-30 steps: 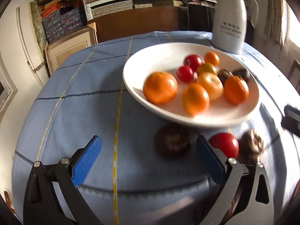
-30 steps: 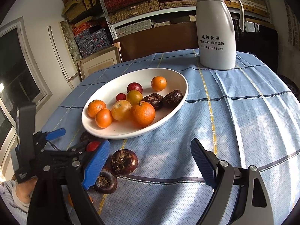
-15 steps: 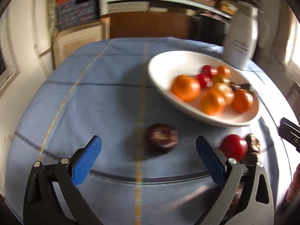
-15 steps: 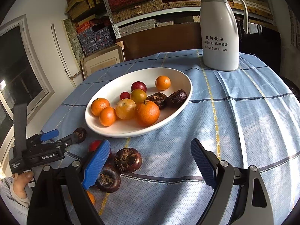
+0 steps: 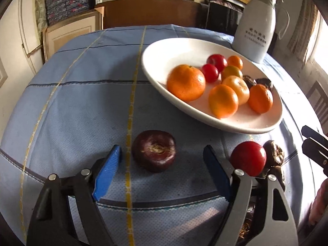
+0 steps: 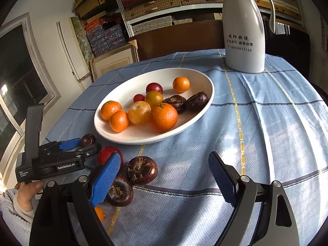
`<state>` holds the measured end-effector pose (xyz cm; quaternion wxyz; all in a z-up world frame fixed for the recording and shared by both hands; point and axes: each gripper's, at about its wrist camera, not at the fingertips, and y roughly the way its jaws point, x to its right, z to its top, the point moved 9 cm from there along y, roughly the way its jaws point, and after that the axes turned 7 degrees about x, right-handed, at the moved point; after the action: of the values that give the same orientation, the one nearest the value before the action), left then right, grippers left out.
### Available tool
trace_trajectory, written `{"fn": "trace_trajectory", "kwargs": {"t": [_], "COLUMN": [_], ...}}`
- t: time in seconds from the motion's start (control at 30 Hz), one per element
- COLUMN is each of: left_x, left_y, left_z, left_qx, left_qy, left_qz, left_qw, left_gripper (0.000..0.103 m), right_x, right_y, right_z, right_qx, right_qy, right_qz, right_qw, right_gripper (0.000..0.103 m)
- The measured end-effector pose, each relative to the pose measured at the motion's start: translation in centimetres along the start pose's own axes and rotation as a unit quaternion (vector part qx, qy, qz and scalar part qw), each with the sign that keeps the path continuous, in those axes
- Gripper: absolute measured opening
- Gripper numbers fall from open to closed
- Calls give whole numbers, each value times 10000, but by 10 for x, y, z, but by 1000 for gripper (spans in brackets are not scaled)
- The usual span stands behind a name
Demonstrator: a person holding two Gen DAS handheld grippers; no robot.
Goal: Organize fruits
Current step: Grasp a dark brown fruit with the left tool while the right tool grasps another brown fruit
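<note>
A round table under a blue checked tablecloth (image 6: 266,123) stands before shelves of boxes (image 6: 147,2). A white plate (image 6: 207,100) holding oranges and small red and dark fruits sits mid-table, a white thermos jug (image 6: 244,30) at the far edge. Left gripper (image 5: 162,164): jaws wide apart, flanking without touching a dark chestnut-like fruit (image 5: 154,150) near the front edge. Right gripper (image 6: 164,174): wide apart, holding nothing, over bare cloth right of the loose fruits (image 6: 141,170).

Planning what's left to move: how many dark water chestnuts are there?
5 chestnuts: two in the white plate, one between the tips of the left gripper, two on the cloth by the right gripper. More may be hidden.
</note>
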<state>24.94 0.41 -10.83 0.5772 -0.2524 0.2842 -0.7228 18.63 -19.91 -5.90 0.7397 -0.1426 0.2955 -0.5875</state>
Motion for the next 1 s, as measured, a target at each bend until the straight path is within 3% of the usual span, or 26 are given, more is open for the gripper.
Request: {"fn": "trace_trajectory", "kwargs": {"t": [0.07,0.17,0.23,0.3,0.4,0.7,0.8,0.93,1.0], "left_x": [6,10,11,11,15,17,18,19,19], "left_y": [0,1,-1,-3,-6,-7,-6,-5,-6], "left_z": [-2,0,1,1,0,-2,-2,-1,-1], "left_qx": [-20,-17,18,68,79,67,54,52,65], "left_qy": [137,266,299,311,339,340,374,358,342], "left_qz": [-6,9,-29,-51,-128,-142,-111,-117,-142], "left_qw": [9999,9996,9995,9995,9993,9993,9992,9993,9993], "left_gripper": [76,67,58,41,41,41,41,41,41], "right_x": [-3,-7,-9,-9,-9,-19,-26,-26,-25], "right_y": [2,5,8,11,15,36,37,34,29], "right_z": [-2,-7,-11,-14,-18,-25,-25,-24,-21], "right_qx": [-81,-214,-357,-469,-586,-773,-749,-675,-569], "right_qy": [26,78,216,362,542,500,420,323,371], "right_qz": [117,289,467,588,708,551,614,550,570], "right_qw": [9999,9993,9980,9965,9943,9942,9944,9957,9961], "right_gripper": [88,75,61,53,48,48,40,38,26]}}
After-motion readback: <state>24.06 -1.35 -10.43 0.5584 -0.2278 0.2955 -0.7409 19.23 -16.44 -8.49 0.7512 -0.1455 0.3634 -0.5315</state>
